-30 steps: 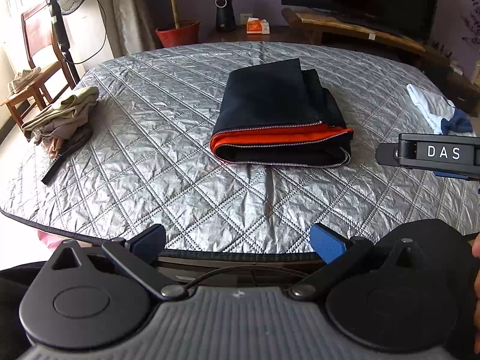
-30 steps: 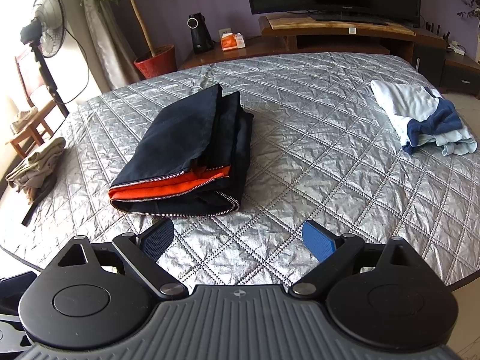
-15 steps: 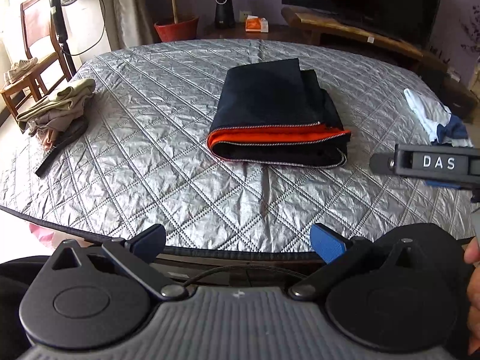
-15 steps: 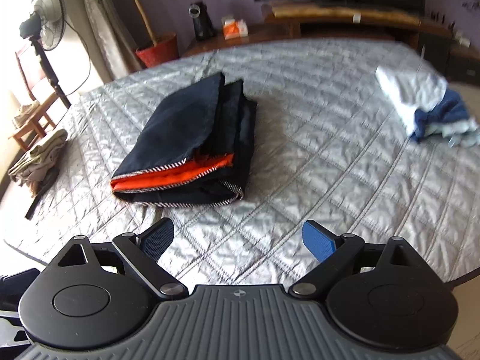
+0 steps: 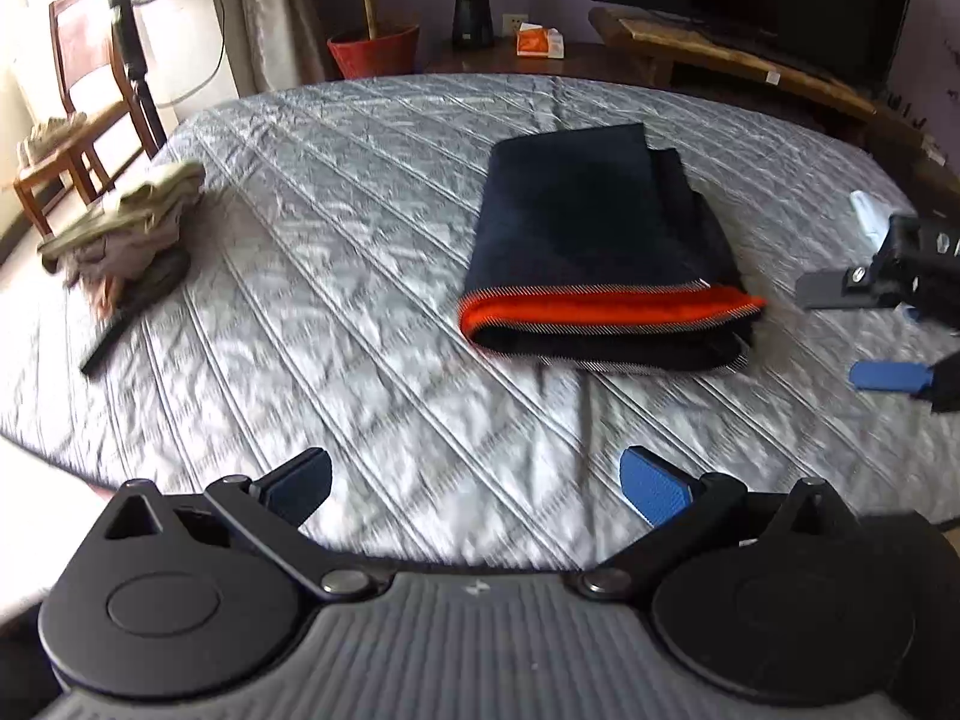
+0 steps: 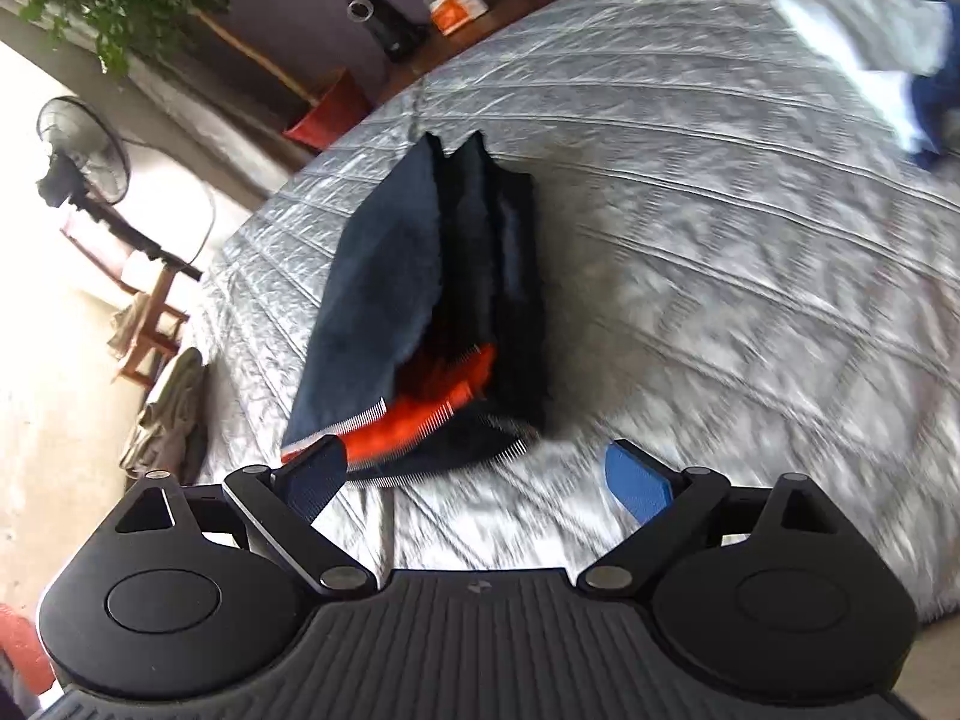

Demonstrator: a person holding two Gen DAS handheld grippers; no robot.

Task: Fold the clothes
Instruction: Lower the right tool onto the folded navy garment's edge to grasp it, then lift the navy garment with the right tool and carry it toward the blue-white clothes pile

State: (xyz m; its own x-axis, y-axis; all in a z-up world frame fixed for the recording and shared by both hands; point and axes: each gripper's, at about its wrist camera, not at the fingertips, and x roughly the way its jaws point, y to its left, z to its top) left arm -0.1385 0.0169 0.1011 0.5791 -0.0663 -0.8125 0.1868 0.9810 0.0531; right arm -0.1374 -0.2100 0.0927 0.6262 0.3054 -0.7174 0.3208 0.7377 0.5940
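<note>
A folded dark navy jacket (image 5: 600, 240) with orange lining and a zipper edge lies in the middle of the quilted silver table cover (image 5: 360, 312). In the right wrist view the same jacket (image 6: 420, 300) sits just ahead of the fingers, tilted in the frame. My left gripper (image 5: 474, 483) hovers open above the near part of the table, short of the jacket, with nothing held. My right gripper (image 6: 477, 477) is open too, its left fingertip (image 6: 315, 474) close to the jacket's near corner. The right gripper (image 5: 888, 336) also shows at the right edge of the left wrist view.
A heap of khaki clothes (image 5: 120, 228) lies at the table's left edge. A white and blue garment (image 6: 888, 54) lies at the far right. Beyond the table stand a wooden chair (image 5: 84, 120), a fan (image 6: 84, 150), a red plant pot (image 5: 375, 51) and a TV bench (image 5: 720, 54).
Both grippers moved forward toward the jacket. The right gripper swung in close to its near corner and rolled, tilting the view. Both stay open and the jacket has not shifted.
</note>
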